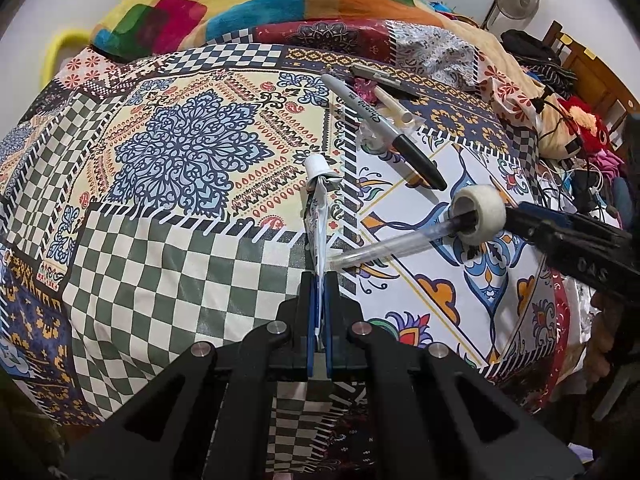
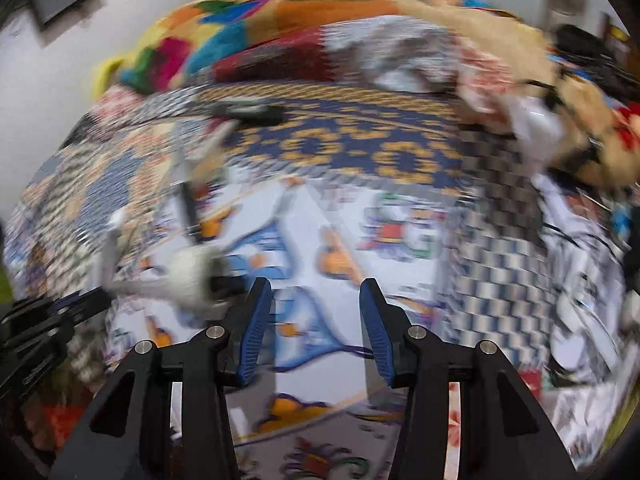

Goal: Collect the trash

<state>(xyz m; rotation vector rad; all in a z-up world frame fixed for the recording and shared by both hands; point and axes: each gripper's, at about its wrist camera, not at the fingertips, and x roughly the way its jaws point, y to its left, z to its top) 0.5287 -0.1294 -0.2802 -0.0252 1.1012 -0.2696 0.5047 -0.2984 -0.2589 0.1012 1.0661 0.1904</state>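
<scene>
Two views, and only your left wrist one is sharp. It shows your left gripper (image 1: 319,280) clenched on a squeezed tube (image 1: 318,216) with a white cap, held above the patterned bedspread (image 1: 168,248); a black marker (image 1: 384,132) lies farther off, and a tape roll (image 1: 478,214) on a clear pen sits right of the tube. Your right wrist view is blurred: the right gripper (image 2: 316,292) stands partly spread, nothing between its fingers, the tape roll just to its left.

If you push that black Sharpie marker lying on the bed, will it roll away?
Probably only a little. The Sharpie marker is round and smooth, so it is apt to roll, but the patterned bedsheet under it looks soft and should slow it. It looks stiff and light, so it likely moves as one piece.
</scene>
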